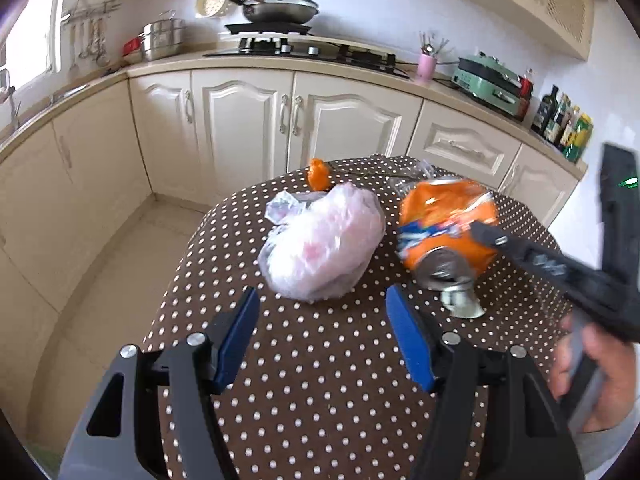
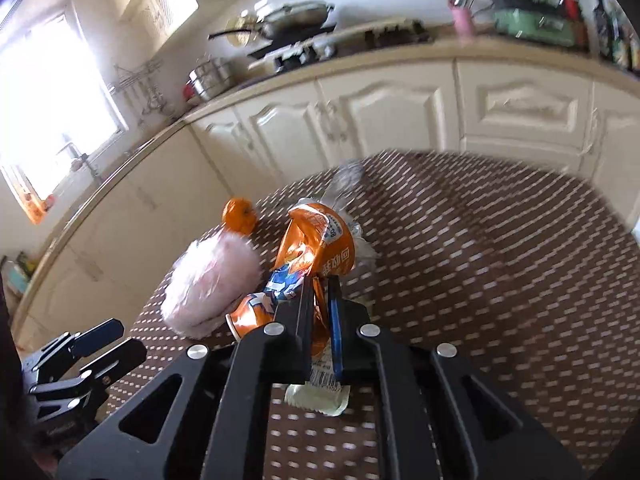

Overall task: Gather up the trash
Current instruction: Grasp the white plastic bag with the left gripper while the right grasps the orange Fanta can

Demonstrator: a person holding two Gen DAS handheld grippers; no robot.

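A crushed orange soda can (image 1: 444, 224) lies on the brown polka-dot tablecloth (image 1: 320, 380). My right gripper (image 2: 320, 292) is shut on the can (image 2: 316, 244); in the left wrist view it reaches in from the right (image 1: 484, 234). A tied pinkish-white plastic bag (image 1: 324, 240) sits left of the can, also in the right wrist view (image 2: 208, 284). My left gripper (image 1: 322, 302) is open and empty, just in front of the bag; it shows at lower left in the right wrist view (image 2: 108, 340). A pale scrap of wrapper (image 2: 320, 400) lies under the right gripper.
An orange fruit (image 1: 318, 174) sits at the table's far edge, also in the right wrist view (image 2: 240, 216). Clear crumpled plastic (image 2: 348, 176) lies behind the can. Cream kitchen cabinets (image 1: 240, 120) and a counter with a stove (image 1: 280, 44) stand beyond. The floor (image 1: 120, 280) lies left.
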